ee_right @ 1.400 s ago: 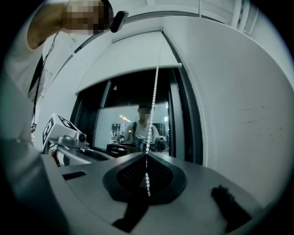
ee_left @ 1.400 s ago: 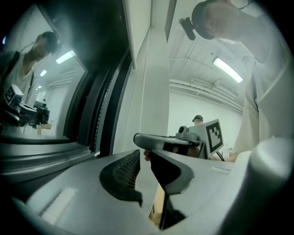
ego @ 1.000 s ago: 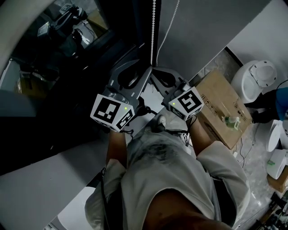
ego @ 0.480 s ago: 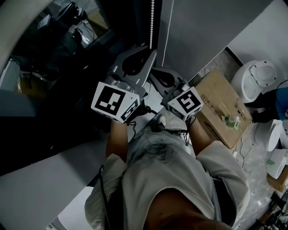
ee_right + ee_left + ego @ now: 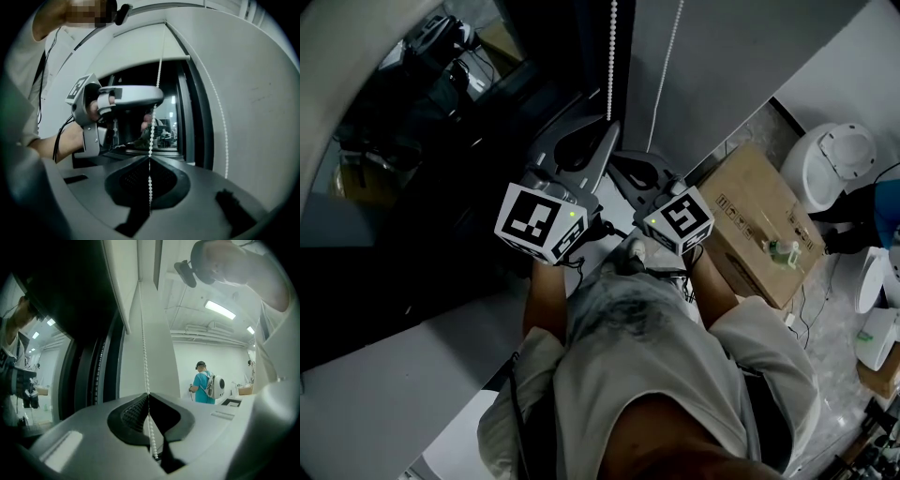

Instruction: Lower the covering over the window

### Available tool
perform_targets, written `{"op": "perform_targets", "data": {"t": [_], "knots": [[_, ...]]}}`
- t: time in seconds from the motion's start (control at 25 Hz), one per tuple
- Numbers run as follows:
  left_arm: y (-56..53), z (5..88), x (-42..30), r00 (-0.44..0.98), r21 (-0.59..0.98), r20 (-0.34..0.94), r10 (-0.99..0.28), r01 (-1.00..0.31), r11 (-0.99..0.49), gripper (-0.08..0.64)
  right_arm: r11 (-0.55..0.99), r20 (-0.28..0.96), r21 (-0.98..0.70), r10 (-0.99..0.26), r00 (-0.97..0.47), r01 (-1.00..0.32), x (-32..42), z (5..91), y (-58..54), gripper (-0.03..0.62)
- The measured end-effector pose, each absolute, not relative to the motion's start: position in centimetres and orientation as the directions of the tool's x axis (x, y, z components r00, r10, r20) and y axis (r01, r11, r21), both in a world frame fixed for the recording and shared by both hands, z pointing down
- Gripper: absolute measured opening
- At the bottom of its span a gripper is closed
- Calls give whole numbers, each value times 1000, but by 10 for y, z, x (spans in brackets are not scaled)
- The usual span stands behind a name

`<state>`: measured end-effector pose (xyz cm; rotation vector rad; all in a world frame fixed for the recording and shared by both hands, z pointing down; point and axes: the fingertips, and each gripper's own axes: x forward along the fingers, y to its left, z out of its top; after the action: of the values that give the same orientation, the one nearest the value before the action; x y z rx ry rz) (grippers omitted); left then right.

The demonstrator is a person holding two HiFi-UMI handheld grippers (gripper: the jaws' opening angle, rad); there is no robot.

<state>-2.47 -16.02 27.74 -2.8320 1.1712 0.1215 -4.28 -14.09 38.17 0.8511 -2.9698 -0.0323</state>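
I'm clamping left tongs (image 5: 149,395), just closing, on the bead chain (image 5: 143,341) above right tongs (image 5: 150,158), also clamped, for hand-over-hand pulling.

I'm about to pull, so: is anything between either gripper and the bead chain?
Nothing visible. The fingers of the left gripper have just been closing and pinch the bead chain; the right gripper pinches the same strand below it.

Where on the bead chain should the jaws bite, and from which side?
Take the straight hanging run of the bead chain, coming level from the room side, jaws closing across it. It hangs thin and vertical, so it centres between them. The left gripper, jaws just closing, and the right gripper pinch it this way.
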Motion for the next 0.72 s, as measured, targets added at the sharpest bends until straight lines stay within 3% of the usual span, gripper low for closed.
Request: {"op": "perform_targets", "data": {"t": [0.72], "knots": [[-150,327,-22,710,31,-23,-704,-703,-711,12,847,135,-30,-522,-842,-530,-41,429,-129,17]]}}
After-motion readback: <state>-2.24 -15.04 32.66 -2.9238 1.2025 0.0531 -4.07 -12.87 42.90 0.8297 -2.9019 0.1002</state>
